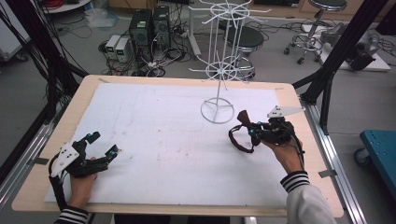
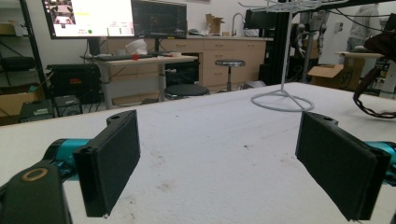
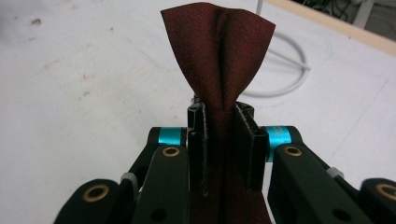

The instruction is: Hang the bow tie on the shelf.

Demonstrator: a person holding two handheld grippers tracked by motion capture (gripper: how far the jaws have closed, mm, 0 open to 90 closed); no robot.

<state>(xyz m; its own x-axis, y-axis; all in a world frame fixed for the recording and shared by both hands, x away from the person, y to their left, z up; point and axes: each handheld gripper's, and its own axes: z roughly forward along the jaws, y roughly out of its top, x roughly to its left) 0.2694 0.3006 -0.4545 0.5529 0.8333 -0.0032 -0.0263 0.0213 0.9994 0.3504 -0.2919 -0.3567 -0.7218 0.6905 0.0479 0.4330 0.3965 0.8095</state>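
Right gripper (image 1: 250, 131), at about four o'clock on the white-covered table (image 1: 154, 140), has its black jaws clamped on a dark red fabric bow tie (image 3: 218, 56), whose thin strap loop hangs toward the table at the gripper's left in the high view. Its own camera shows the cloth pinched between the pads (image 3: 196, 144) and fanning out beyond them, with the ring base of the white wire display stand (image 1: 217, 110) behind. Left gripper (image 1: 100, 145), at eight o'clock, rests low with jaws spread wide and nothing between them; its view adds the stand at one o'clock and the hanging strap at three o'clock.
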